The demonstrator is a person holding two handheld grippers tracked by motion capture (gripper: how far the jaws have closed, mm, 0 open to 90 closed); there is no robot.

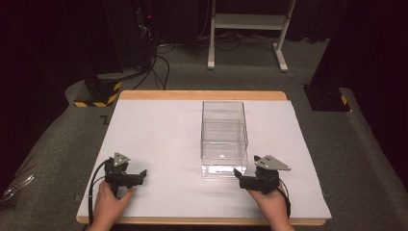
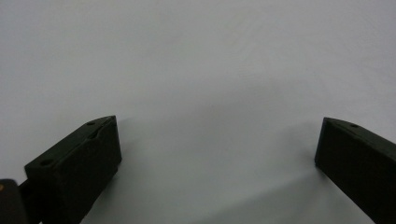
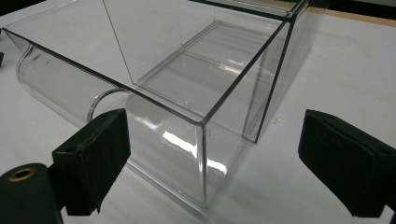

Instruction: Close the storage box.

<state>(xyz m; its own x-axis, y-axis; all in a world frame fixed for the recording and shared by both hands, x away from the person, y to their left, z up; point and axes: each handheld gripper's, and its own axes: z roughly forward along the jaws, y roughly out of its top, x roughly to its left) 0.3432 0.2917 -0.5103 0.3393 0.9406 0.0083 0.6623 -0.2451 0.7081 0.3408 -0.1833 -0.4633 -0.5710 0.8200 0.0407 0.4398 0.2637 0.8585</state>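
My right gripper [image 1: 239, 176] sits at the near right corner of the clear box [image 1: 224, 139], jaws spread wide, and in the right gripper view that corner of the clear box [image 3: 187, 93] rises between my two black jaws without either one touching it. The box stands upright and open-topped on the white table [image 1: 159, 139], a little right of the middle, with nothing visible inside it; I make out a rounded clear part low along its near side, though I cannot tell what it is for. My left gripper [image 1: 140, 175] rests well apart from the box on the bare table, and in the left gripper view its jaws stand wide open over plain white table [image 2: 210, 70], holding nothing. I judge the work hardly started: I have lined up on the box with the right gripper, but the grasp is not yet made, and closing on a wall or that corner, then lifting or shifting the box, is all left to do
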